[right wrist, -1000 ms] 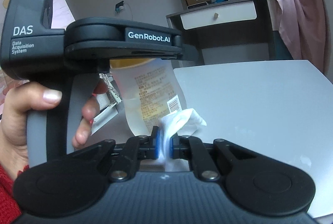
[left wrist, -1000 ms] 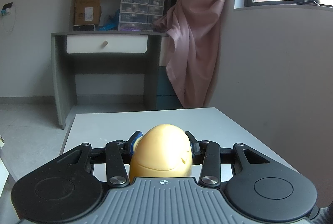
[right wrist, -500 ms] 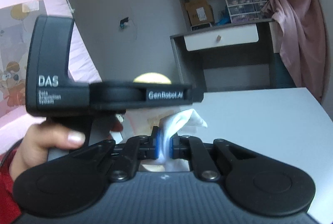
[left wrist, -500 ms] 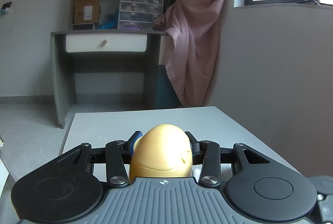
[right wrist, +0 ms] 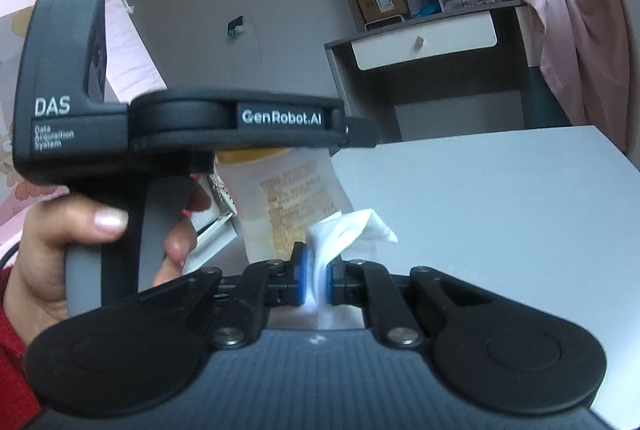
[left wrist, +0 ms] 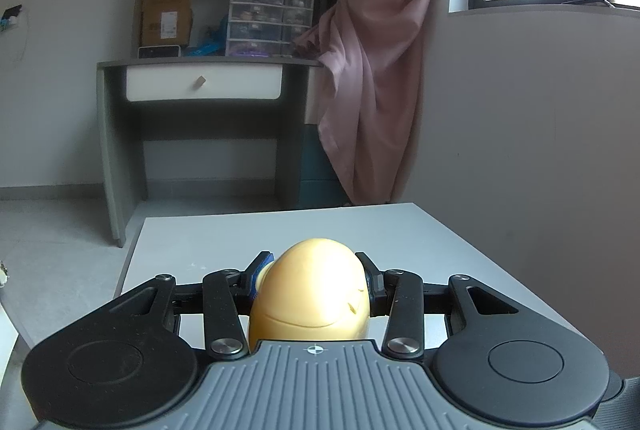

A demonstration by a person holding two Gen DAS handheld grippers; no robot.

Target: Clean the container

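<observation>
Right wrist view shows the smooth white table (right wrist: 500,198) largest, its far edge facing a grey desk. Over its left edge the person's left hand (right wrist: 60,250) holds the left gripper (left wrist: 314,280), clamped on the glossy yellow domed cap (left wrist: 312,294) of a translucent plastic container with a printed label (right wrist: 288,198). The right gripper (right wrist: 316,280) pinches a crumpled white wipe (right wrist: 352,228), soft and creased, just beside the label. Wiping well probably means steady pressure down the slick wall while the left grip keeps the bottle upright.
</observation>
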